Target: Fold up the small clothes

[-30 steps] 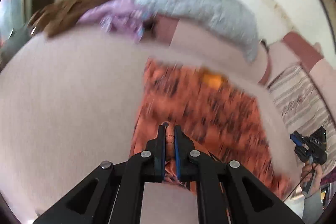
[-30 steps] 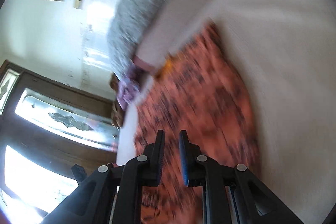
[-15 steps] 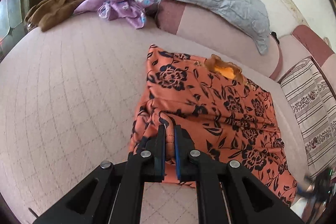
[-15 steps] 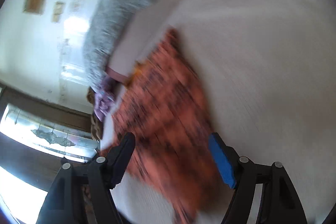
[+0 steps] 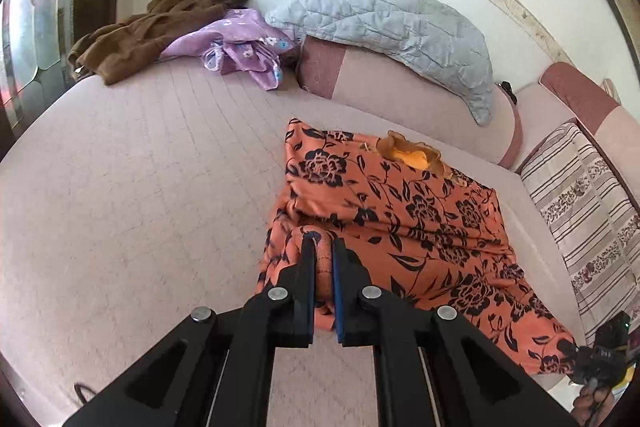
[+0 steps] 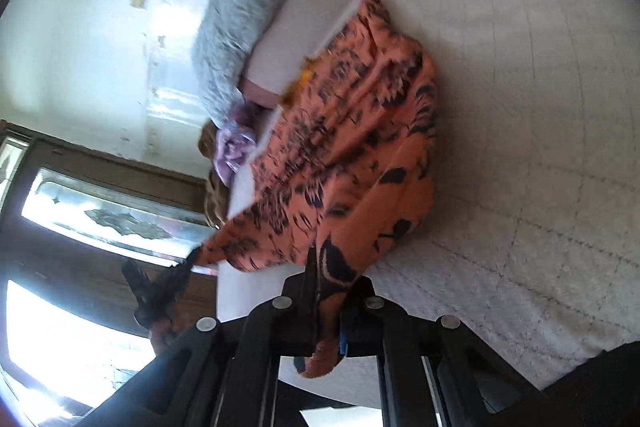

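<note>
An orange garment with black flowers (image 5: 404, 223) lies on the pale pink couch seat (image 5: 140, 195), its yellow-lined neck opening toward the backrest. My left gripper (image 5: 320, 247) is shut on the garment's near left edge, with cloth bunched between the fingers. The right wrist view is rolled sideways; there my right gripper (image 6: 330, 279) is shut on another edge of the same garment (image 6: 352, 131). My right gripper also shows small at the left wrist view's lower right (image 5: 600, 359), at the garment's near right corner.
A grey quilted pillow (image 5: 384, 27) leans on the backrest. A purple floral garment (image 5: 240, 47) and a brown one (image 5: 160, 27) lie at the far left of the seat. A striped cushion (image 5: 580, 211) lies on the right. A window fills the right wrist view's left (image 6: 80, 227).
My right gripper opened wide half a second ago and has now shut on the garment's edge. My left gripper has kept its hold and tilted, so more of the wall shows.
</note>
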Demonstrator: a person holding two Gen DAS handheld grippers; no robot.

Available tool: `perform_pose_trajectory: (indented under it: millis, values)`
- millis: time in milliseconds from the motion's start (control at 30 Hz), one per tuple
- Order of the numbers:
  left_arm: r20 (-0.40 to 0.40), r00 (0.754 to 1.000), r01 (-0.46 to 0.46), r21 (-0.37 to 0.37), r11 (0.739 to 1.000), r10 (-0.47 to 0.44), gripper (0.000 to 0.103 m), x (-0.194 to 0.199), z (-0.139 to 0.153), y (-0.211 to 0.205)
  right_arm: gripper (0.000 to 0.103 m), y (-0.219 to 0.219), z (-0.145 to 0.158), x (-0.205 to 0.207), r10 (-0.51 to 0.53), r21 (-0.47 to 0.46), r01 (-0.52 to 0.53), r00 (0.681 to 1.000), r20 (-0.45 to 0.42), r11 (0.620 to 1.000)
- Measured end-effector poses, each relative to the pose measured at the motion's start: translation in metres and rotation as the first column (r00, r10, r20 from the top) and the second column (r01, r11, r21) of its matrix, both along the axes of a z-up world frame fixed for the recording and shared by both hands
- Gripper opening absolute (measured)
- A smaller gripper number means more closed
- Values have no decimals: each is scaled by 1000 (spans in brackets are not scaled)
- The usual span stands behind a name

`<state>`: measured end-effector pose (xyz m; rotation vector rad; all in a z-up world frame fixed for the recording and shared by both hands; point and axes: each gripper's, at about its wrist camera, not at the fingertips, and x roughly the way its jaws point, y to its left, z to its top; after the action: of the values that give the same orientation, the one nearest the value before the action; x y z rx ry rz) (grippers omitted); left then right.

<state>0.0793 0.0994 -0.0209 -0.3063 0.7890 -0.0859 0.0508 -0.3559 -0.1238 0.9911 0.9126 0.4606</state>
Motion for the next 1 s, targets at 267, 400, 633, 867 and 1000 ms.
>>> perform_pose_trajectory:
  millis: [267, 400, 633, 867, 1000]
  values:
    - [2, 997, 80, 9, 997, -80, 7, 39, 15, -6, 7, -21, 13, 53, 42, 33, -43, 999, 32, 999]
    - [81, 997, 22, -25, 999, -20, 9, 124, 34, 1, 7, -35, 61, 159, 13, 23, -17, 985, 170, 1000]
    - [-184, 976, -117, -18, 993, 112, 75, 214, -63, 24, 79, -34, -8, 270, -97, -148, 86, 993, -63, 985]
    - [-134, 990, -28, 30, 999, 32, 75, 153, -79, 18, 79, -34, -12, 197, -88, -355, 93, 996, 29, 930]
    - [-275, 960, 85, 103, 991, -54, 76, 176, -112, -25, 78, 0, -31, 230, 49, -379, -70, 997, -64, 923]
